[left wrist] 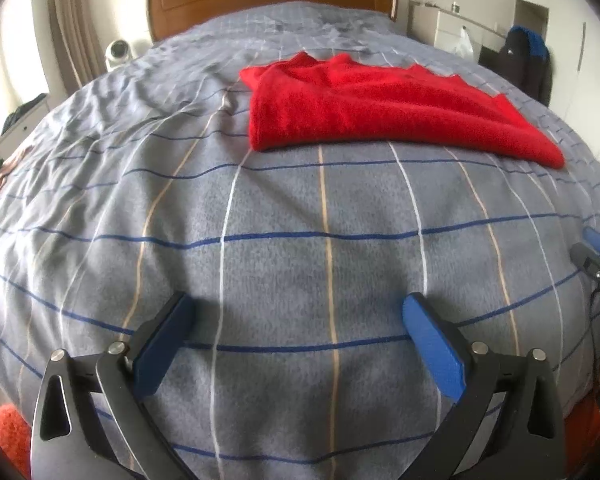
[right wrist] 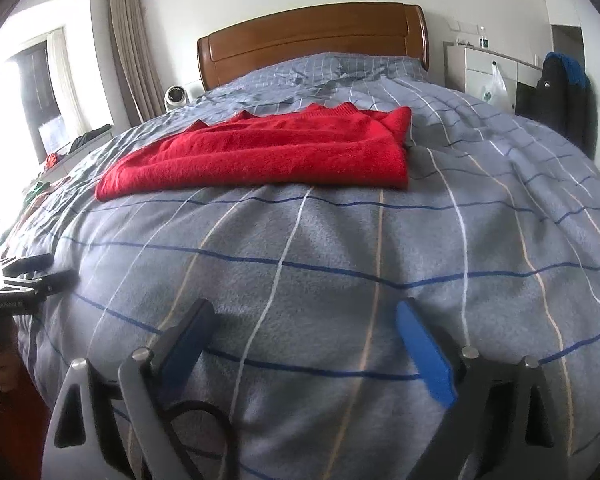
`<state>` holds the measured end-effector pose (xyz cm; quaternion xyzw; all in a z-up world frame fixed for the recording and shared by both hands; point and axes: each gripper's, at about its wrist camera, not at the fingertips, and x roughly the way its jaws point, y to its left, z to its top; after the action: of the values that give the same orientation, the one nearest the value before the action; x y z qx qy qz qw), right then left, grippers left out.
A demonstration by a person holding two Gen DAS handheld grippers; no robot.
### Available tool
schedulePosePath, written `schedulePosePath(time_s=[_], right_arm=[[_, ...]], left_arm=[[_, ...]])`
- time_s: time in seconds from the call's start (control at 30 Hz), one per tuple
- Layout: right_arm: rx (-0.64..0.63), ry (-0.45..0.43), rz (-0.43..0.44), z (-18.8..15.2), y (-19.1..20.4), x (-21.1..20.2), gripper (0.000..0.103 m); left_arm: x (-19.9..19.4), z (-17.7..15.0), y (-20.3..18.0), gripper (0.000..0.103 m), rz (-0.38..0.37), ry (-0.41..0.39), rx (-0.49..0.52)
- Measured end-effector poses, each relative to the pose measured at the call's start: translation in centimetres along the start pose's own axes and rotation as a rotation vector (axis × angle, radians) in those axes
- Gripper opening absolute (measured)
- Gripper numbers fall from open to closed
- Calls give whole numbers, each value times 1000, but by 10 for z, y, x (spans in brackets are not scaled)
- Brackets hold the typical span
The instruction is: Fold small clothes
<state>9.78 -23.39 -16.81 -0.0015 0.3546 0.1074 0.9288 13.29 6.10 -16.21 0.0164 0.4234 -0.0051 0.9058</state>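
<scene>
Left tool (left wrist: 298, 312) is hovering over the bed (left wrist: 260, 208), jaws spread, nothing between them. Right tool (right wrist: 304, 320) is likewise standing spread and empty. The red garment (left wrist: 364, 108), apparently folded, is lying flat on the bed well ahead of both tools.

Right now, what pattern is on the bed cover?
Grey bed cover with blue, white and tan check lines; clearest in left wrist view.

- Daylight floods in from the window (right wrist: 28, 92), blown out white at my left.
- Soft shadows lie under my fingers.
- Edges bend and darken; slight blur.
</scene>
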Motion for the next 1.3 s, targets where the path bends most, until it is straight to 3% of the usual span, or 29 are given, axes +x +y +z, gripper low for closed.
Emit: schedulePosePath(time_s=[0.57, 0.7, 0.83, 0.97, 1.07, 1.1, 1.13, 1.3], right_arm=[[1, 4, -1, -1, 1, 1, 94], [-2, 59, -14, 8, 3, 0, 94], [104, 68, 77, 41, -21, -10, 93], [279, 44, 35, 100, -75, 0, 93], [426, 107, 51, 139, -113, 34, 90], [460, 143, 70, 152, -123, 52, 81], [477, 164, 79, 158, -127, 63, 75], [461, 231, 62, 174, -119, 119, 72]], left_arm=[[-6, 4, 4, 102, -8, 15, -6], [-35, 9, 21, 102, -22, -82, -29], [-33, 9, 40, 102, -36, -93, -103], [-17, 8, 46, 102, -64, -38, -161], [-16, 7, 45, 102, -51, -45, -154], [-16, 7, 45, 102, -50, -45, -154], [-16, 7, 45, 102, -48, -43, -155], [-10, 6, 51, 102, -44, -22, -165]])
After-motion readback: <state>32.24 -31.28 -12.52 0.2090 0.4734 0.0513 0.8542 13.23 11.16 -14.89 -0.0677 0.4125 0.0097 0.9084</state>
